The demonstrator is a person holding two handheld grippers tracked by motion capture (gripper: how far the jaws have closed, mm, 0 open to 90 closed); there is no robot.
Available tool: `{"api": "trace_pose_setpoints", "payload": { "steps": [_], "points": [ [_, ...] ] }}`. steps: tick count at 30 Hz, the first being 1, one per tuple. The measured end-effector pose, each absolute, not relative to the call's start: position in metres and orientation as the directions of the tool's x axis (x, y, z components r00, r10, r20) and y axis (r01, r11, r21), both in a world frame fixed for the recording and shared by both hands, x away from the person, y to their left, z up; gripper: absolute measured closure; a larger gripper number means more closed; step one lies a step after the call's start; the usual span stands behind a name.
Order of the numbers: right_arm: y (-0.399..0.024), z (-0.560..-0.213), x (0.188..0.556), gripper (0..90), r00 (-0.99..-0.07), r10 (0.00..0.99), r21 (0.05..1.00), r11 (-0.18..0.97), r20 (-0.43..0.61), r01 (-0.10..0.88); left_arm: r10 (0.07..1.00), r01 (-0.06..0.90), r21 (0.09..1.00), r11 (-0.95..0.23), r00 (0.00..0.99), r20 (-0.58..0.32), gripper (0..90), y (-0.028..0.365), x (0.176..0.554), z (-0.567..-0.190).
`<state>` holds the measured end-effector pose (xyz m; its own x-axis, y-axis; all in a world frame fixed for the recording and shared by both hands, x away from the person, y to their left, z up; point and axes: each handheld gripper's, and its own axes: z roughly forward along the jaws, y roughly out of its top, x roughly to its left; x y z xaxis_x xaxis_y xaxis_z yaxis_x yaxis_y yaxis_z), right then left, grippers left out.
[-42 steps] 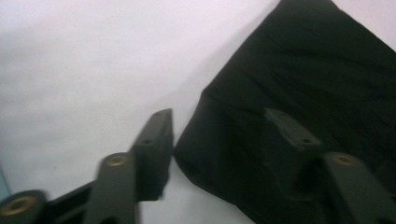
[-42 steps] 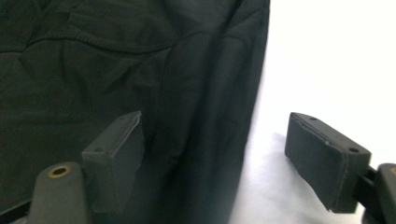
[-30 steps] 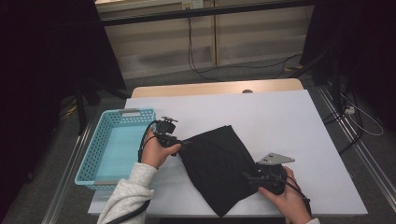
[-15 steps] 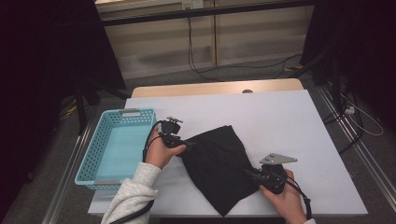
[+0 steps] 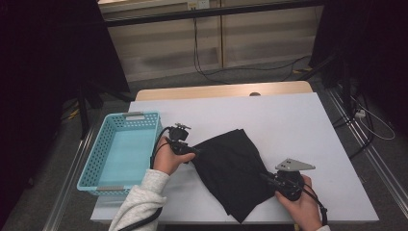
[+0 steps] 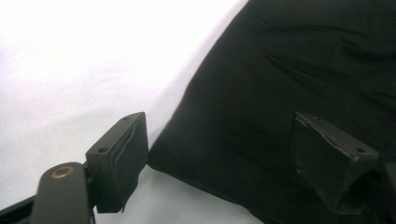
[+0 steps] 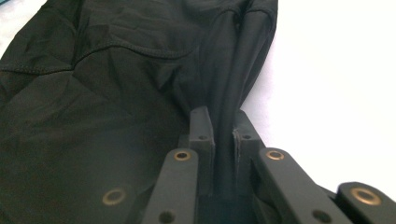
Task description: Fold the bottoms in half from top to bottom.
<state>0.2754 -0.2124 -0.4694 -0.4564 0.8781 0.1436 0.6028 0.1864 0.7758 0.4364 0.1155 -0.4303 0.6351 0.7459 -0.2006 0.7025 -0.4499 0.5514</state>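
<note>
Keeping my right tool (image 7: 223, 140) pinched on the crumpled black cloth (image 5: 233, 168), I must slide my wide-open left tool (image 6: 224, 154) around its edge before closing.

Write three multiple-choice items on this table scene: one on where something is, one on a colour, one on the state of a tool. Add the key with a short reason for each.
1. Where does the basket stand?
A. at the table's left edge
B. on top of the cloth
C. at the table's far right corner

2. What colour is the cloth?
A. white
B. black
C. red

3. How is the right tool set?
A. wide open above the table
B. shut on a fold of the cloth
C. shut on the basket's rim

Key: 1 A, the high view shows the basket left of the left tool, clear of the cloth. 2 B, the cloth is black against the white table. 3 B, the right gripper view shows a fold pinched between the closed jaws.
</note>
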Motion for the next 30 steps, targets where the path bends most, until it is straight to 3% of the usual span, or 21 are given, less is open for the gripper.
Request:
{"api": "trace_pose_setpoints", "payload": {
  "steps": [8, 10, 12, 13, 14, 17, 18, 19, 20, 21, 23, 24, 25, 30],
  "points": [
    [-0.212, -0.470, 0.275, 81.0, -0.461, 0.877, 0.780, 0.191, 0.137, 0.596, 0.749, 0.681, 0.545, -0.489, 0.648, -0.138, 15.8, 0.116, 0.442, -0.444],
    [-0.211, -0.469, 0.274, 73.3, -0.461, 0.881, 0.783, 0.212, 0.106, 0.584, 0.744, 0.687, 0.537, -0.489, 0.650, -0.154, 16.9, 0.116, 0.442, -0.449],
    [-0.211, -0.468, 0.274, 68.2, -0.463, 0.882, 0.786, 0.224, 0.088, 0.576, 0.735, 0.671, 0.537, -0.510, 0.665, -0.133, 21.4, 0.116, 0.441, -0.448],
    [-0.216, -0.466, 0.275, 54.9, -0.438, 0.895, 0.790, 0.204, 0.089, 0.578, 0.728, 0.675, 0.533, -0.510, 0.669, -0.149, 24.9, 0.117, 0.440, -0.447],
    [-0.218, -0.465, 0.276, 50.6, -0.426, 0.899, 0.788, 0.188, 0.103, 0.587, 0.727, 0.678, 0.532, -0.507, 0.668, -0.159, 28.0, 0.117, 0.440, -0.446],
    [-0.227, -0.465, 0.277, 44.5, -0.423, 0.895, 0.784, 0.158, 0.143, 0.600, 0.717, 0.669, 0.526, -0.525, 0.681, -0.150, 40.4, 0.117, 0.440, -0.446],
    [-0.227, -0.465, 0.277, 44.5, -0.423, 0.895, 0.784, 0.158, 0.143, 0.600, 0.716, 0.669, 0.524, -0.526, 0.682, -0.152, 40.4, 0.116, 0.439, -0.445],
    [-0.230, -0.464, 0.276, 38.7, -0.412, 0.899, 0.781, 0.150, 0.147, 0.606, 0.713, 0.683, 0.516, -0.517, 0.677, -0.181, 52.6, 0.117, 0.439, -0.444],
    [-0.230, -0.464, 0.276, 38.7, -0.412, 0.899, 0.781, 0.150, 0.147, 0.606, 0.713, 0.683, 0.516, -0.517, 0.677, -0.181, 55.6, 0.117, 0.439, -0.444],
    [-0.232, -0.464, 0.275, 32.4, -0.395, 0.906, 0.781, 0.136, 0.151, 0.610, 0.716, 0.691, 0.507, -0.515, 0.672, -0.190, 60.3, 0.115, 0.439, -0.444],
    [-0.232, -0.465, 0.276, 29.4, -0.390, 0.905, 0.770, 0.125, 0.171, 0.626, 0.712, 0.696, 0.495, -0.520, 0.673, -0.199, 69.8, 0.114, 0.439, -0.443],
    [-0.232, -0.465, 0.276, 29.4, -0.390, 0.905, 0.770, 0.125, 0.171, 0.626, 0.713, 0.706, 0.490, -0.512, 0.667, -0.216, 69.8, 0.113, 0.439, -0.443],
    [-0.228, -0.469, 0.277, 27.3, -0.406, 0.893, 0.750, 0.133, 0.192, 0.648, 0.712, 0.718, 0.474, -0.509, 0.661, -0.237, 79.6, 0.111, 0.439, -0.443],
    [-0.217, -0.471, 0.275, 27.4, -0.421, 0.901, 0.750, 0.207, 0.104, 0.628, 0.729, 0.746, 0.432, -0.507, 0.638, -0.247, 83.5, 0.107, 0.440, -0.440]
  ]
}}
